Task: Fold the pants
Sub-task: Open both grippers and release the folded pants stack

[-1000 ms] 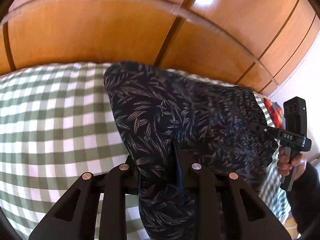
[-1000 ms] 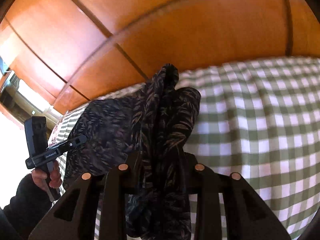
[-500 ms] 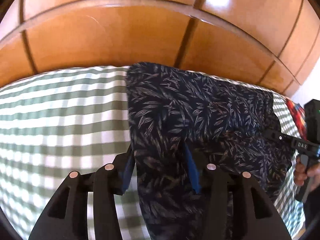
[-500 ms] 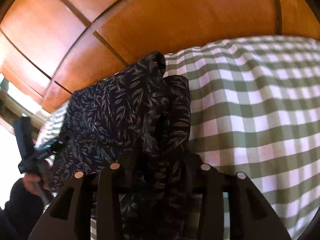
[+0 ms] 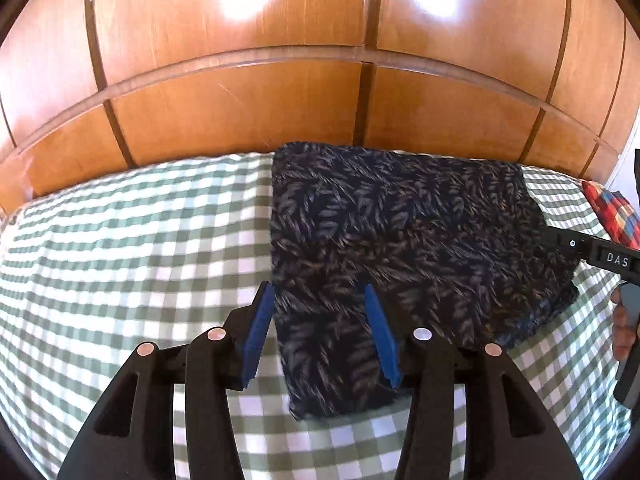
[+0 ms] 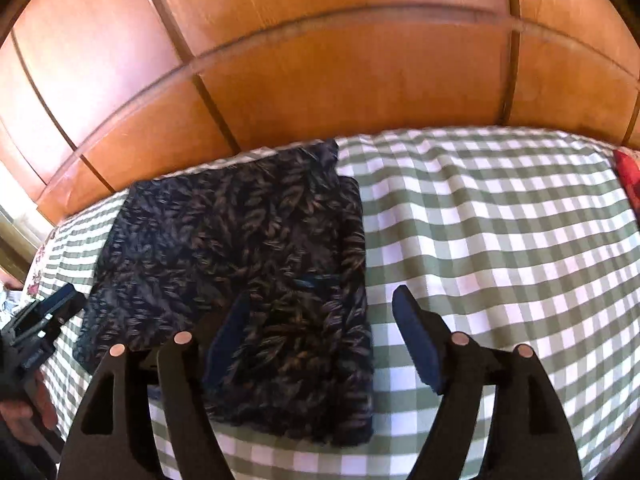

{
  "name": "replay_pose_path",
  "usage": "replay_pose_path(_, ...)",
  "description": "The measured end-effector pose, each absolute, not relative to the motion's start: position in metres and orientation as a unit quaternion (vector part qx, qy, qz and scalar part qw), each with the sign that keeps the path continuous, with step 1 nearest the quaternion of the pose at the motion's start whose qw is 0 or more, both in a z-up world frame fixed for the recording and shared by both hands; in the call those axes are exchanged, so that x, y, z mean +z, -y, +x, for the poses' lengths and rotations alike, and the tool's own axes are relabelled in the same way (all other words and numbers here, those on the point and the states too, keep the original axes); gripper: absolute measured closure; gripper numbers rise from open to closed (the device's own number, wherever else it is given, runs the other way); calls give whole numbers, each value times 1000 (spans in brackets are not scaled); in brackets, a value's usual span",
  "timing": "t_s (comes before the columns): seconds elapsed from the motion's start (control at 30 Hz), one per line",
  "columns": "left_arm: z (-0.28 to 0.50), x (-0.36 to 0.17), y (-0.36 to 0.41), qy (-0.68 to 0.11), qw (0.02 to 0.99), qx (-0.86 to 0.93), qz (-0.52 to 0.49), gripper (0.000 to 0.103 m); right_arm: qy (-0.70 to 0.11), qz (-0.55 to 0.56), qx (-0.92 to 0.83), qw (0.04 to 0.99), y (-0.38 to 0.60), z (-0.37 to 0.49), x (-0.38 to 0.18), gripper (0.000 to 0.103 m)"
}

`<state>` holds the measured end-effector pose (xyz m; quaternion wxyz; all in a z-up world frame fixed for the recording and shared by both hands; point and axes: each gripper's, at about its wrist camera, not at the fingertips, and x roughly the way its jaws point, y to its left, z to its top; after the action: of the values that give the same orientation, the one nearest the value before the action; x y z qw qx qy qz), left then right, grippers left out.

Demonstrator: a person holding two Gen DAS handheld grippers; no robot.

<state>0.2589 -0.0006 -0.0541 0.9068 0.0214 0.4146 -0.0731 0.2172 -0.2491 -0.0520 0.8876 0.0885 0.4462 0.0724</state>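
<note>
The dark navy leaf-print pants (image 5: 400, 240) lie folded into a flat rectangle on the green checked bed cover (image 5: 140, 240). My left gripper (image 5: 320, 292) is open, its blue pads on either side of the fold's near left corner, holding nothing. My right gripper (image 6: 320, 296) is open over the fold's near right corner (image 6: 288, 320). Each gripper shows at the edge of the other's view: the right one (image 5: 592, 252) and the left one (image 6: 44, 316).
A polished wooden headboard (image 5: 320, 100) rises just behind the bed. A red checked cloth (image 5: 612, 212) lies at the right edge of the bed, seen also in the right wrist view (image 6: 628, 180). A floral fabric (image 6: 38, 268) lies at the left edge.
Both grippers opened and let go of the pants, which dropped from a hanging bunch into a flat folded rectangle on the bed. Both grippers drew back slightly.
</note>
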Motion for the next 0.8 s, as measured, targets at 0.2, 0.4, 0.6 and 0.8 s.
replay_pose_path(0.2,247,-60,6,-414,907,-76,25,57,-418,49,41,906,237,185,-41,29)
replay_pose_path(0.4,244,-67,9,-417,906,-71,30,57,-408,28,41,912,230,174,-41,29)
replay_pose_path(0.6,246,-75,10,-420,905,-68,29,56,-434,15,33,900,227,179,-61,30)
replay_pose_path(0.8,248,-80,8,-419,905,-67,25,56,-448,36,31,893,233,178,-79,29)
